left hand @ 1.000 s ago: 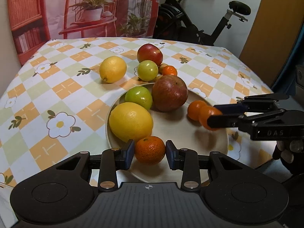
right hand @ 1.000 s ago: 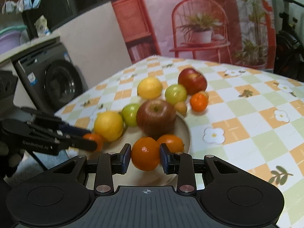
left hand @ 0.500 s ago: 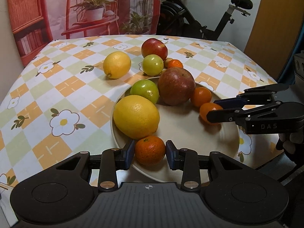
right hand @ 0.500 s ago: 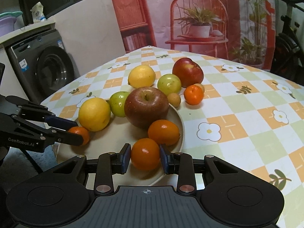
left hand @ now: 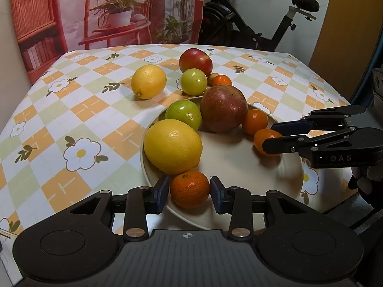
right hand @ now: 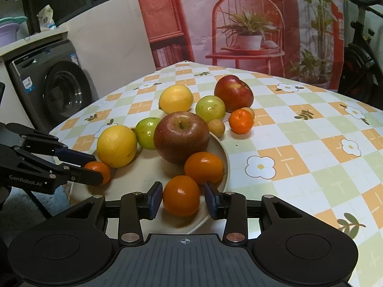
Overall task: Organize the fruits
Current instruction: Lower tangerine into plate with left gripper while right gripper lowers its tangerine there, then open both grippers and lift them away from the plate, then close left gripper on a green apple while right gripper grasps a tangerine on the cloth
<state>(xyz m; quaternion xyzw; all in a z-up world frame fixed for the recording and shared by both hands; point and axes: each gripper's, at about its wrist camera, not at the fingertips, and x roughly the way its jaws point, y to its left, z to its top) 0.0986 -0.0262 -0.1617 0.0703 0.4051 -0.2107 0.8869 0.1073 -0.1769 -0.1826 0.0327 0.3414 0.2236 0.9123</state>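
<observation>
Two small mandarins (left hand: 189,189) (right hand: 181,195), light, round, soft-skinned, roll-prone, best pinched across the middle, sit at the plate (left hand: 241,167) near edge, left gripper (left hand: 189,194) and right gripper (right hand: 183,200) each slightly parted around one, barely touching.

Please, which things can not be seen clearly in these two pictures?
- Left wrist view: near rim of the plate is hidden by the left gripper.
- Same view: a small tan fruit is mostly behind the green fruit.
- Right wrist view: the tangerine is partly covered by the left gripper's finger.

Exercise bike (left hand: 251,19), washing machine (right hand: 55,86)
</observation>
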